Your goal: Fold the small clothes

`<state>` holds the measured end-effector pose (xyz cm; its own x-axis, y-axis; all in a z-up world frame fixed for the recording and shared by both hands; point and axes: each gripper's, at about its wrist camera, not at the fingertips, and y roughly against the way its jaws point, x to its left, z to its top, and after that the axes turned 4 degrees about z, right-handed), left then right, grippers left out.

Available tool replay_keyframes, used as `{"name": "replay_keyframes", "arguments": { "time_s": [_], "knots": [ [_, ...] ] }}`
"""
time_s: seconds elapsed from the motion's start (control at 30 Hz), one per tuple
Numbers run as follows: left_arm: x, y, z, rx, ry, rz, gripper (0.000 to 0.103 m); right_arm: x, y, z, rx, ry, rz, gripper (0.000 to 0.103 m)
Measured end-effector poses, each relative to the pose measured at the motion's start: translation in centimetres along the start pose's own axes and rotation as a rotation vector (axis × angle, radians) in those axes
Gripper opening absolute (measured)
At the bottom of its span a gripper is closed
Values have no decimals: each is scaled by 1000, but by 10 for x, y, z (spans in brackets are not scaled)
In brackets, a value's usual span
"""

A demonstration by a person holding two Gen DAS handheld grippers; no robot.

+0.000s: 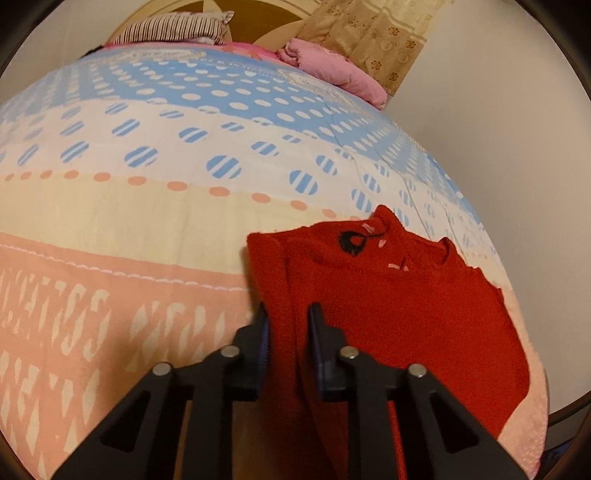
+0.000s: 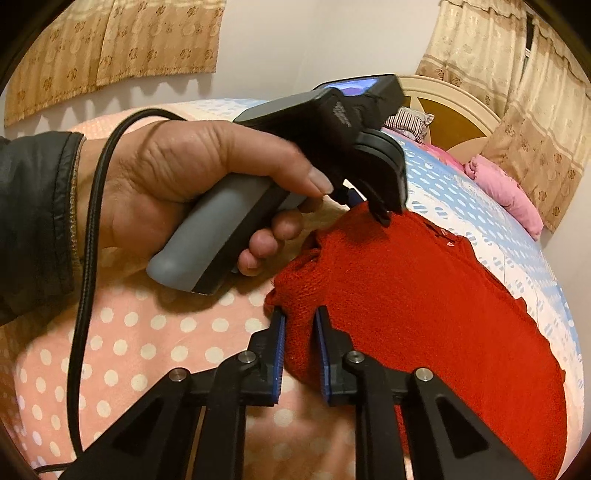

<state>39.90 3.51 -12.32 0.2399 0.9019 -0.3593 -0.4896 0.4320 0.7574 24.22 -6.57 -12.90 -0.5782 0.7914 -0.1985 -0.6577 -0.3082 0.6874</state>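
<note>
A small red knitted sweater (image 1: pixel 399 306) lies on the bed, neck opening and black embroidered mark toward the far side. My left gripper (image 1: pixel 288 317) is shut on a fold of its left edge. In the right wrist view the same sweater (image 2: pixel 424 302) spreads to the right. My right gripper (image 2: pixel 300 325) is shut on a bunched edge of it near the front. The left gripper (image 2: pixel 384 214), held by a hand, pinches the sweater's far edge.
The bed cover (image 1: pixel 147 206) has pink, cream and blue dotted bands. A striped pillow (image 1: pixel 173 29) and a pink blanket (image 1: pixel 332 70) lie at the headboard. A black cable (image 2: pixel 88 258) hangs from the left hand. A wall runs along the bed's right side.
</note>
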Motion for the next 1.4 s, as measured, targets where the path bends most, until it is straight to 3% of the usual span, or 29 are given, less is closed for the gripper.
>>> {"name": "replay_keyframes", "arguments": {
  "time_s": [0.2,0.67,1.0,1.4],
  "knots": [
    [-7,5,4,16,7,19,14,-3,15,1,-42,-35,20,9],
    [-29,32,17,-13,53,-20,13,-35,45,-7,-115,-170,75,7],
    [-77,46,27,-43,28,-56,12,-86,77,-24,-173,-325,100,7],
    [-153,47,29,-47,-48,-110,12,-112,107,-59,-240,-454,120,7]
  ]
}}
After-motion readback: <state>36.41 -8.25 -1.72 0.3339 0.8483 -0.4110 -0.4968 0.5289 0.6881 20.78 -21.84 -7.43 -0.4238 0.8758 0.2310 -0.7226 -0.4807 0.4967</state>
